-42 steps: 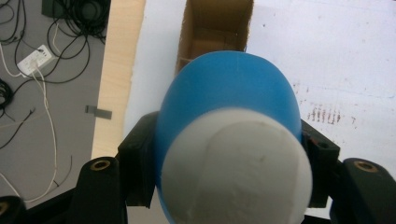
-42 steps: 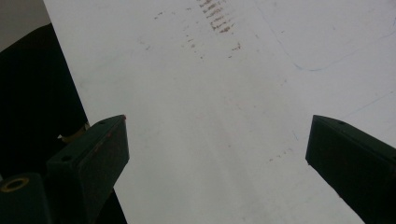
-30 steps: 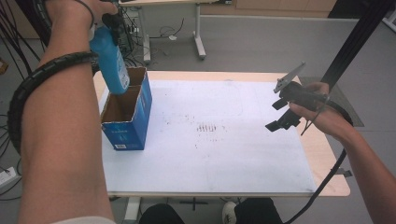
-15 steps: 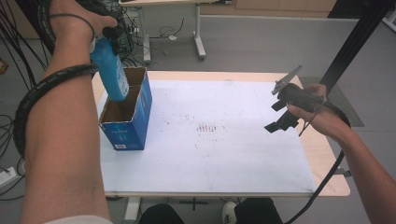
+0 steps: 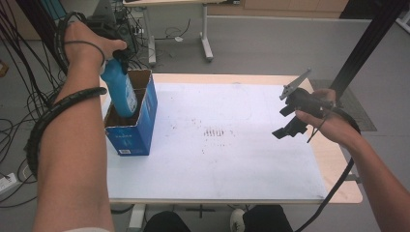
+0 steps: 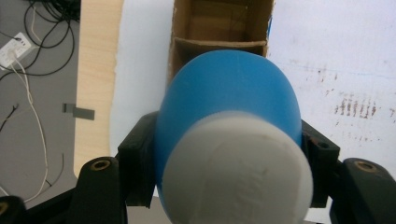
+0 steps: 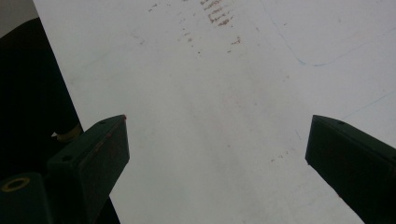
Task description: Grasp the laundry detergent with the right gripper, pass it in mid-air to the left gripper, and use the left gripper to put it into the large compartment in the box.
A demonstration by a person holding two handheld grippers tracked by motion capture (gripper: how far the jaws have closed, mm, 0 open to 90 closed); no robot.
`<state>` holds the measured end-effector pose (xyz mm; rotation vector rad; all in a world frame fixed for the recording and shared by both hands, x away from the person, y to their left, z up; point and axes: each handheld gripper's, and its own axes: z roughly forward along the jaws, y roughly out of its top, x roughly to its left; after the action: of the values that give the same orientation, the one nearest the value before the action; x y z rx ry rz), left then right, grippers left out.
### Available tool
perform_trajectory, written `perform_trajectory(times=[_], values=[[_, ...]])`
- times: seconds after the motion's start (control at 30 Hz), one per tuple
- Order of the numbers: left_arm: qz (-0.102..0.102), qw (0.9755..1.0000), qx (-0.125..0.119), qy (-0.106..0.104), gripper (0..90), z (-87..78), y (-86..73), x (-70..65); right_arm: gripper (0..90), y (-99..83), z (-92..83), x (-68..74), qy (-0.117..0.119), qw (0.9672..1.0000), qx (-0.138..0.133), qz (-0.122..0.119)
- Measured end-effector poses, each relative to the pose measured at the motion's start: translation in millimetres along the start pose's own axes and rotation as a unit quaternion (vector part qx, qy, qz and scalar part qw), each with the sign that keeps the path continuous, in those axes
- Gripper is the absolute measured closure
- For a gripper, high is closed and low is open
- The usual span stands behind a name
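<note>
Left claw (image 5: 118, 67) is clamped on a blue plastic bottle (image 5: 120, 92), half lowered into the open blue cardboard box (image 5: 140, 128); release remains.

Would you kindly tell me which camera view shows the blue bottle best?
The high view: the blue bottle shows along its side, its lower end dipping into the open cardboard box. The left gripper view sees it end-on, white cap foremost, gripped between the left tongs. The right gripper view looks at the table.
</note>
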<state>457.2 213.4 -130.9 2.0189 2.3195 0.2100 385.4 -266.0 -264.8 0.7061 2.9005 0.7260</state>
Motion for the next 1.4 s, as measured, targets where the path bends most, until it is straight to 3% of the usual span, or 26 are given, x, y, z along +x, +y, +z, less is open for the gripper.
perform_trajectory(times=[0.37, 1.03, 1.4], values=[[0.011, 0.9999, 0.003, 0.007, 37.1, 27.4, -2.7, -1.9, 6.2, 0.3, 1.5, 0.5, -0.003, 1.0, -0.002, 0.003], [0.03, 0.9992, 0.026, 0.012, 37.1, 106.9, -9.7, -4.2, 6.2, -0.1, 12.8, -3.6, -0.006, 1.0, 0.002, 0.005], [0.042, 0.9985, 0.034, 0.01, 37.0, 137.0, -14.9, 0.1, 6.2, -1.1, 23.0, -6.8, -0.002, 0.9999, 0.007, 0.01]])
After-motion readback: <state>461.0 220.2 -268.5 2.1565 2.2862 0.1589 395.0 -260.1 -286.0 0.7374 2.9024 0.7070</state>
